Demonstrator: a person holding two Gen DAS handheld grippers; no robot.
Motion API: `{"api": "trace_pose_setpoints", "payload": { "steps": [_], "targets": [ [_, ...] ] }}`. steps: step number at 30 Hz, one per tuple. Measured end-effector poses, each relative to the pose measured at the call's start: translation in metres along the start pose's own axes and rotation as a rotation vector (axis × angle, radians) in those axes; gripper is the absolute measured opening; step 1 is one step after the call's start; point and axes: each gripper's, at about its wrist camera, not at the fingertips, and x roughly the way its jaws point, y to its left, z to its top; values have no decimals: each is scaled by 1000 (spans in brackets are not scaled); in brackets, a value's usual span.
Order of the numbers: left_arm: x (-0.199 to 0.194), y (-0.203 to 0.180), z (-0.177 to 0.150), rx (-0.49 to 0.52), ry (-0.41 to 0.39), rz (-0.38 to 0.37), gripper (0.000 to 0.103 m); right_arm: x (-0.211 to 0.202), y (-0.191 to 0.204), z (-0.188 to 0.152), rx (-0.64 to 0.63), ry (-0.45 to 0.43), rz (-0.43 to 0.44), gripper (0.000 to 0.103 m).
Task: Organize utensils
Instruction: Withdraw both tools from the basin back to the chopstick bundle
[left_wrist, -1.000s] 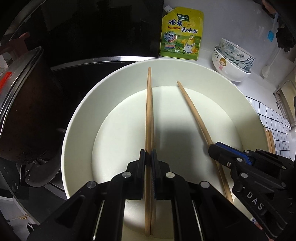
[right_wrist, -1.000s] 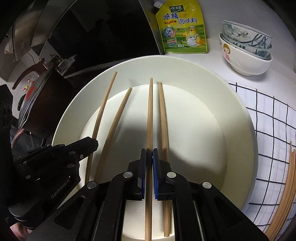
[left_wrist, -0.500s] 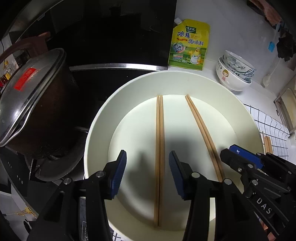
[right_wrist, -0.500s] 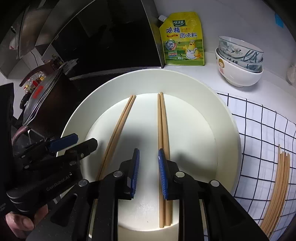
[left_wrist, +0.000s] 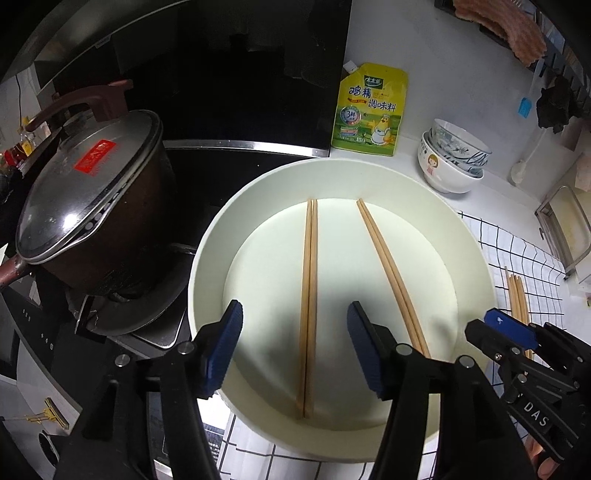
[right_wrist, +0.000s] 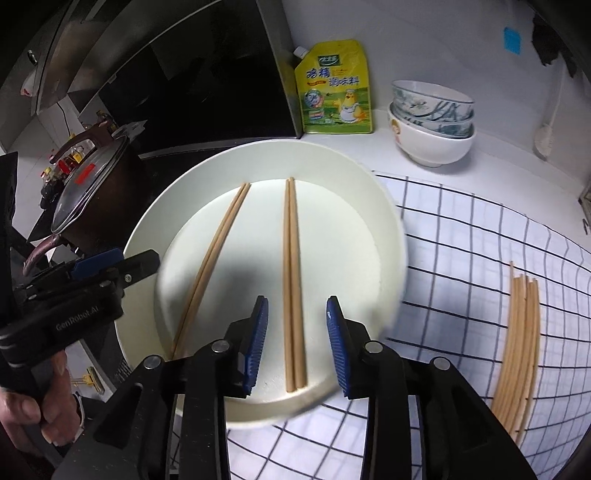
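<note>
Wooden spare chopsticks (right_wrist: 517, 343) show fully only at right wrist.

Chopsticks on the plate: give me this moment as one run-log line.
left gripper: open, just released | right gripper: open, just released | chopsticks: two pairs flat on plate | spare chopsticks: on checked cloth

The left gripper (left_wrist: 295, 350) hangs over a big white plate (left_wrist: 469, 236), its jaws just opened wide and clear of the chopstick pair (left_wrist: 309, 295) lying between them. A second pair (left_wrist: 388, 266) lies alongside, angled. The right gripper (left_wrist: 498, 332) pokes in nearby.
</note>
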Motion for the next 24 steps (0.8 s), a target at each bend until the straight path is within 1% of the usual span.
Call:
{"api": "trace_pose_setpoints", "payload": {
  "steps": [4, 6, 9, 13, 16, 21, 22, 24],
  "targets": [
    [-13, -7, -4, -4, -20, -3, 62, -16, -18, -11, 20, -5, -17, 33],
    [-19, -13, -6, -3, -31, -9, 62, -23, -26, -15, 29, -9, -27, 38],
    [-23, -26, -8, 5, -35, -23, 62, -34, -42, -24, 44, -16, -47, 38],
    [-31, -50, -12, 31, -44, -41, 63, -48, -65, -33, 70, -28, -79, 38],
    [-34, -68, -13, 51, -52, -57, 63, -58, -84, -40, 90, -39, -103, 40],
    [-41, -106, -15, 84, -59, -102, 63, -78, -125, -54, 135, -55, -161, 41],
    [-42, -114, -16, 91, -60, -110, 64, -82, -135, -57, 146, -57, -173, 42],
    [-44, -129, -17, 102, -62, -126, 68, -89, -151, -64, 162, -59, -194, 44]
  ]
}}
